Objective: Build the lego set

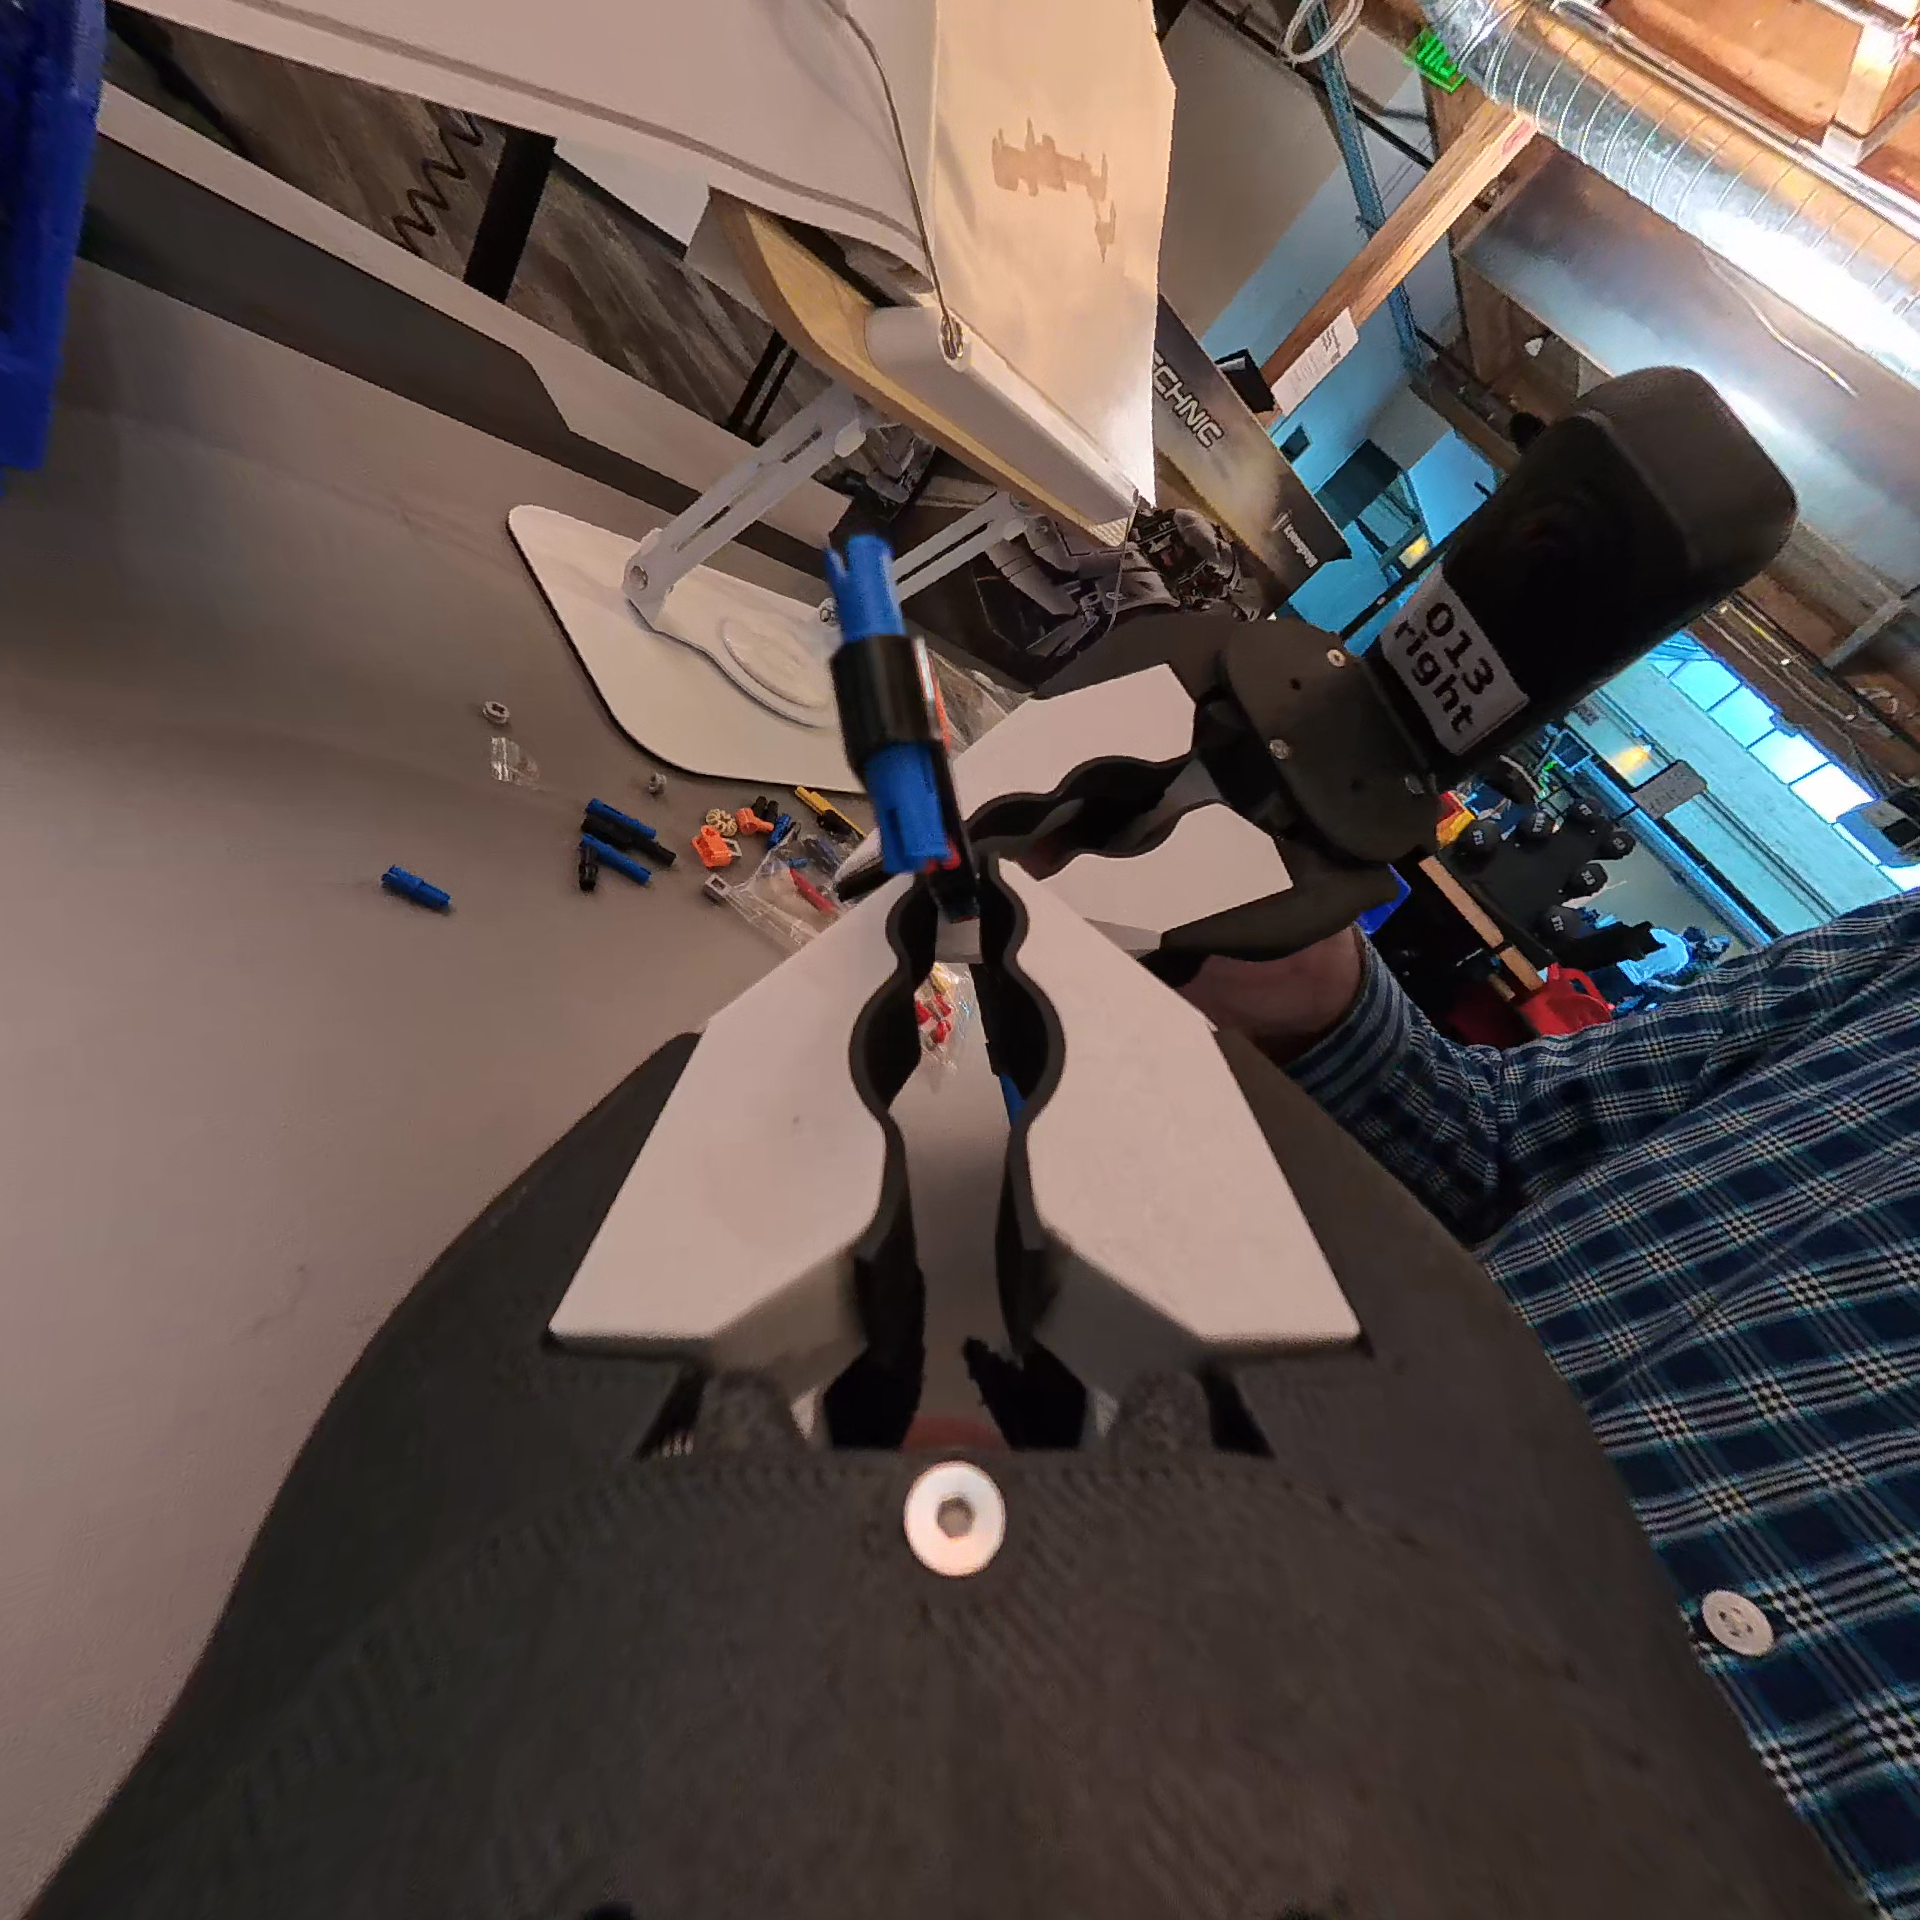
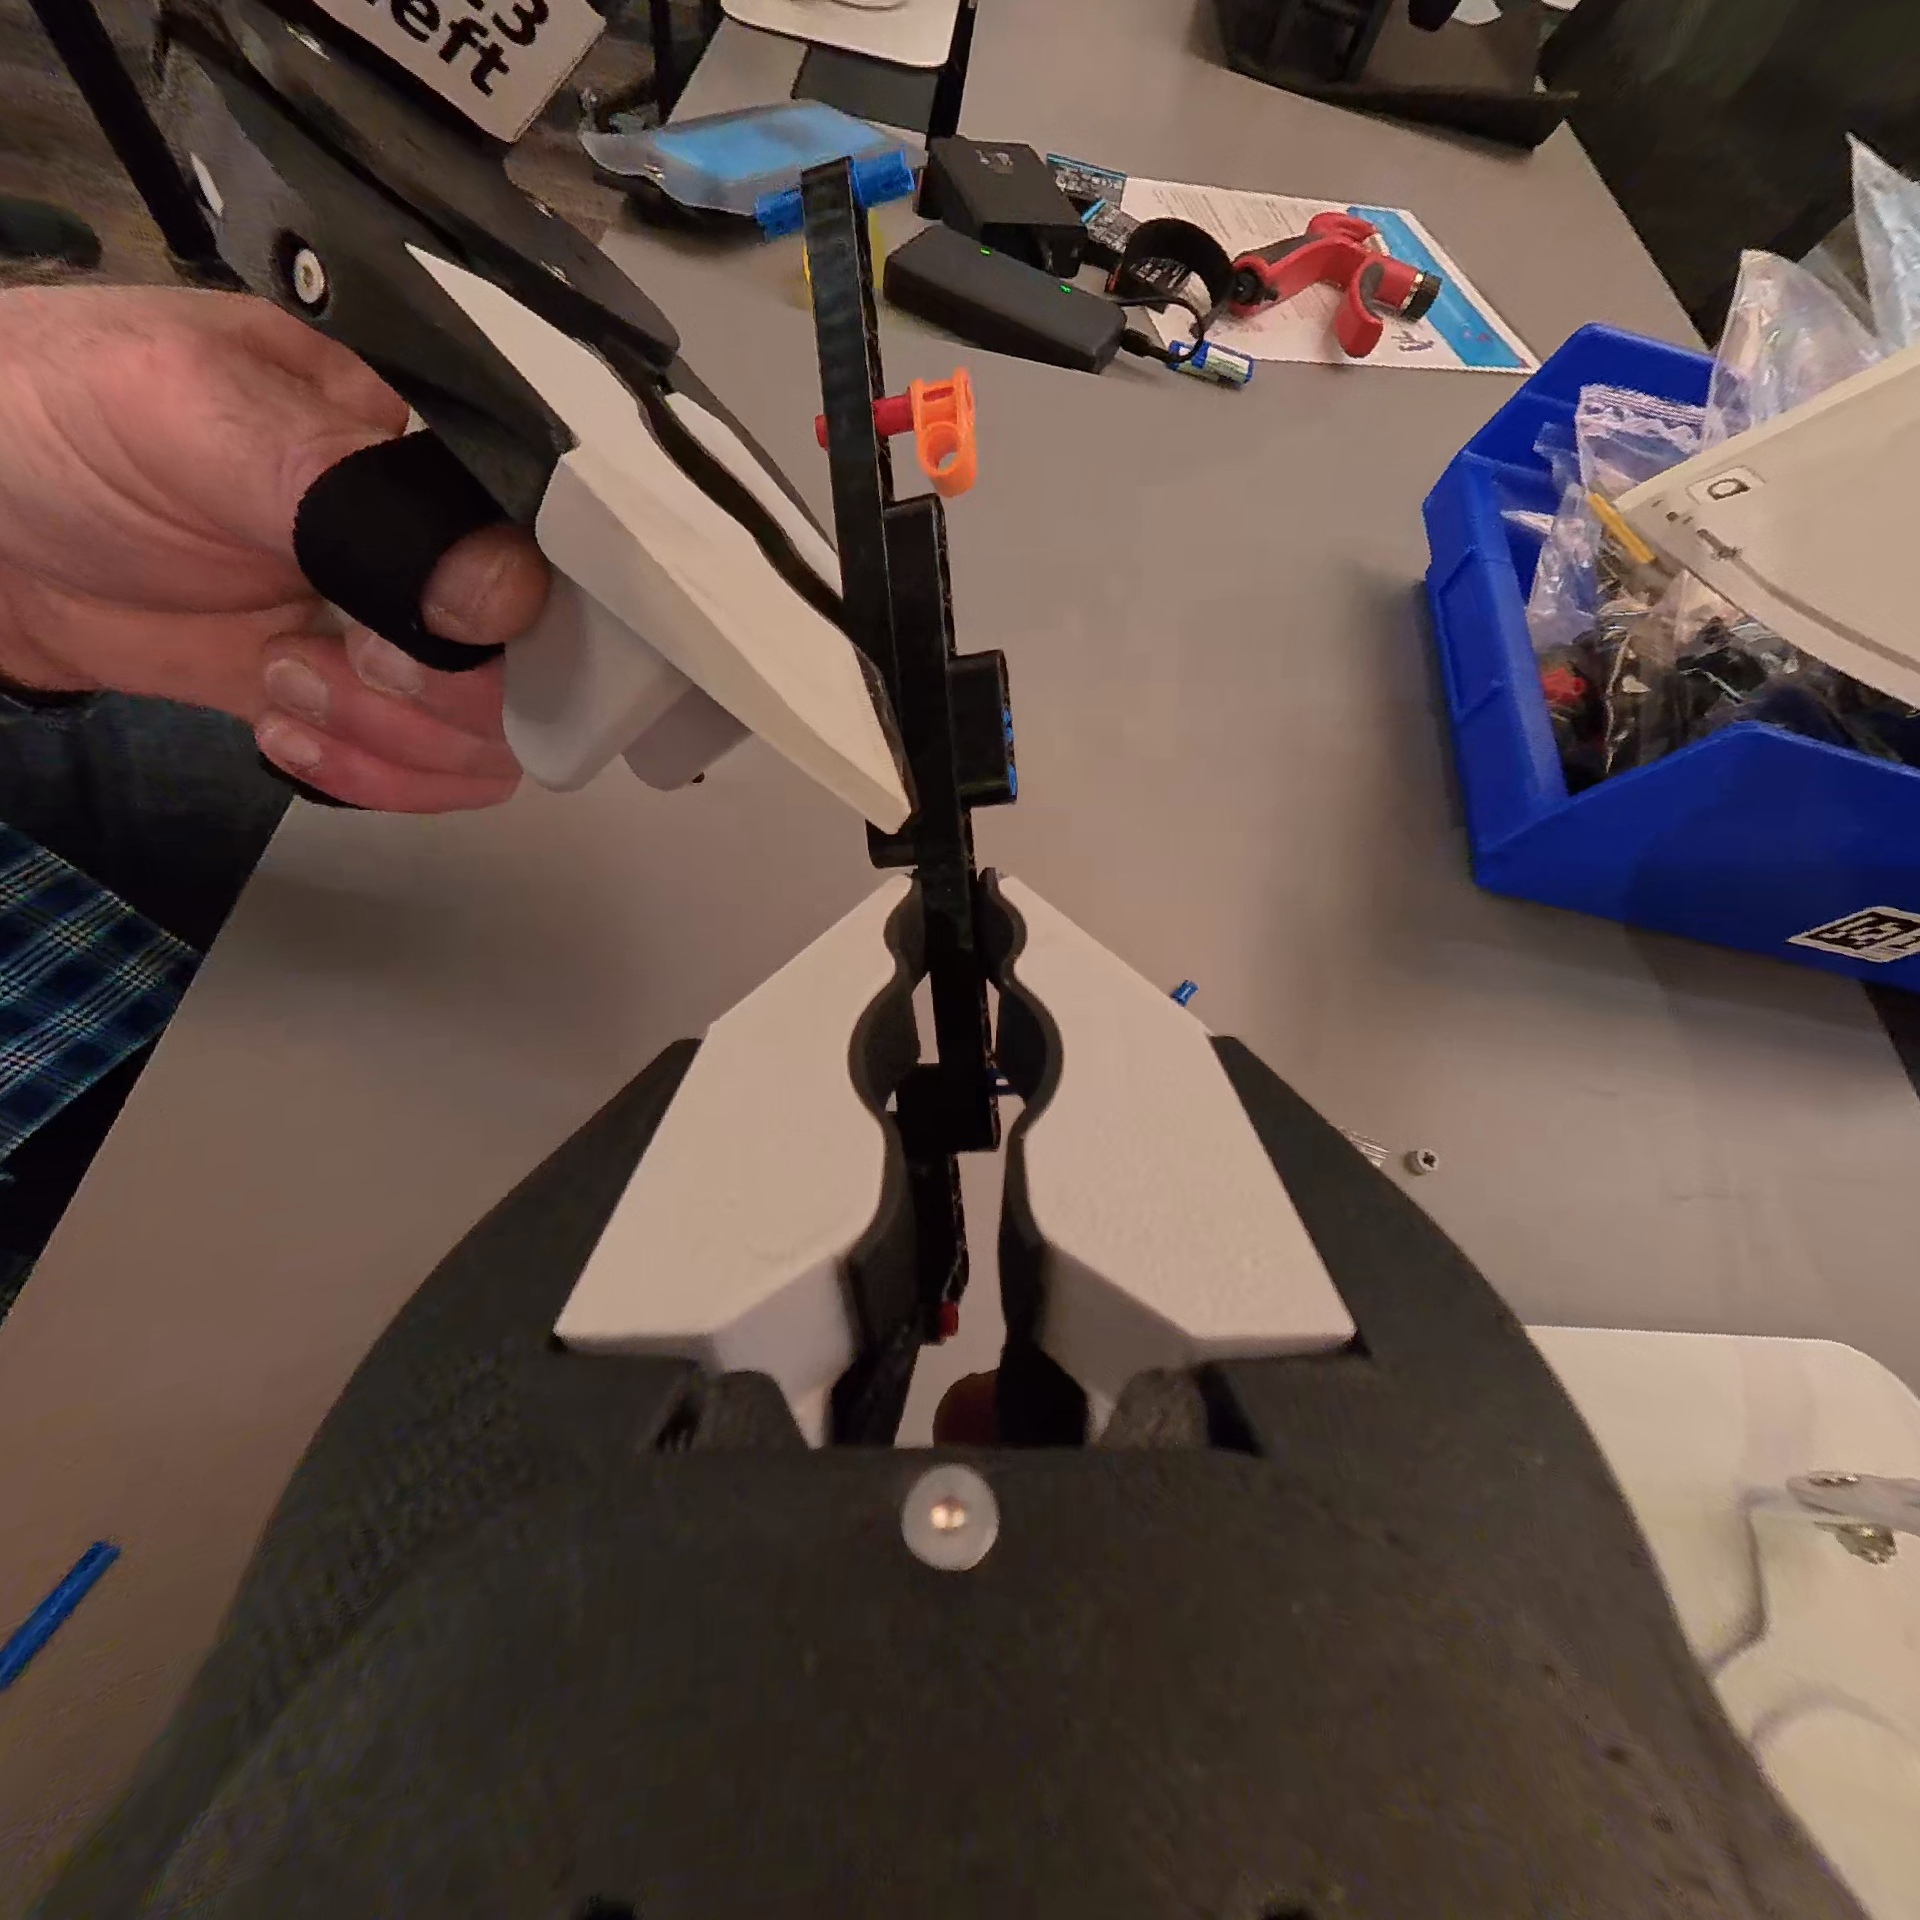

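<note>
Both tools are gripping one black assembly, held in the air above the tabletop: the right tool is clamping its lower end, the left tool is closed on its edge. Judged best: keeping the right grip steady while the left presses squarely. On the assembly, one orange connector is showing; beside it, one blue bin is standing

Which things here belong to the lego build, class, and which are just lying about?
Part of the build:
- black lego assembly, gripped by right gripper and left gripper
- orange connector
- loose pins
- blue bin of bagged parts

Lying about:
- black battery packs
- red clamp
- white stand
</note>
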A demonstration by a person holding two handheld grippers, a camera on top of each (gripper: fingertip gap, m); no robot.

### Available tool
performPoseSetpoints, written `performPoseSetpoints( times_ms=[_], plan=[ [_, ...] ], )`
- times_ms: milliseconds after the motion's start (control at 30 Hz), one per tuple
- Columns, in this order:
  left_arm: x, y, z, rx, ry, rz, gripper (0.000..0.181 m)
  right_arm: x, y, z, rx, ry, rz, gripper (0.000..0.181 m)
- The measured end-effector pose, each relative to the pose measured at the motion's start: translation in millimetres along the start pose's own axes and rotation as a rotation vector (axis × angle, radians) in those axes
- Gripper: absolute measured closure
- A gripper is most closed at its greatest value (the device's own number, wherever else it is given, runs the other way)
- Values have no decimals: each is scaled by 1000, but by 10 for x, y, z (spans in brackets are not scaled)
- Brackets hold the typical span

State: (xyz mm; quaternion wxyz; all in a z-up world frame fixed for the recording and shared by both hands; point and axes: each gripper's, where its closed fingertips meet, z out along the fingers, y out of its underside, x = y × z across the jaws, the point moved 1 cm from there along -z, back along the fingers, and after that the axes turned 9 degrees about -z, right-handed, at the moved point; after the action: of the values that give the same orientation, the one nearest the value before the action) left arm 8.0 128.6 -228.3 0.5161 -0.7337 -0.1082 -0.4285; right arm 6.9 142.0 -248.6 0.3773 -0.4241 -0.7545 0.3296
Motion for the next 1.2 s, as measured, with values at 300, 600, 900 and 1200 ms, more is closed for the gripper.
performPoseSetpoints(
  times_ms=[300, 600, 900, 1200],
  plan=[
    [-4, -5, -2, 7, 17, -25, 175, 10, -4, 2, -19, 43, -68, 177],
    [13, -4, 21, 22, 47, -53, 170, 29, -17, 0, -5, 52, -42, 177],
    [-14, 16, 68, 12, 29, -54, 174, 28, 11, 4, -20, 61, -80, 177],
    [-1, 67, 64, -21, -1, 4, 175, 5, 29, -14, -6, 28, -100, 176]
  ],
)
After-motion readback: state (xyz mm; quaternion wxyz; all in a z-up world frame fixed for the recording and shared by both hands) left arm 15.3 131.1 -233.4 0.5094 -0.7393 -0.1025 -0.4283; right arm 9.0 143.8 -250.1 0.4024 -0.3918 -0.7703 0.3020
